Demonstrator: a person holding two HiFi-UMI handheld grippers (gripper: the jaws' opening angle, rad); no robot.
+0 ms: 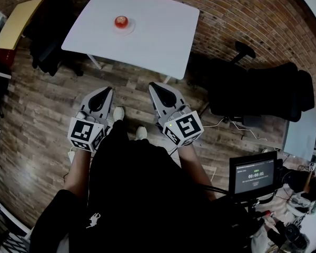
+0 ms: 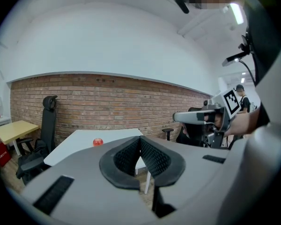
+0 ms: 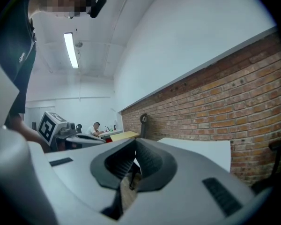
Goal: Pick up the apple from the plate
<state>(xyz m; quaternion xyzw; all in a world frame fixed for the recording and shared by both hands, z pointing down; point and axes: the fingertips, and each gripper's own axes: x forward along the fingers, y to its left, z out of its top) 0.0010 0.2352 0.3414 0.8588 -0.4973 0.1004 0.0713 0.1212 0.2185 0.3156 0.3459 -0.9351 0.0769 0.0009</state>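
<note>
Apple (image 1: 121,21) sitting on plate (image 1: 130,29), left half of white table (image 1: 158,36). Left gripper (image 1: 103,93) and right gripper (image 1: 159,88) held well short of table, jaws together on both, nothing gripped.

Apple (image 1: 121,21): small, red, glossy, sits centred on a small round white plate (image 1: 130,30). Plate lies flat on the white bench (image 1: 158,36), left of bench centre, at roughly 11 o'clock in head view.
</note>
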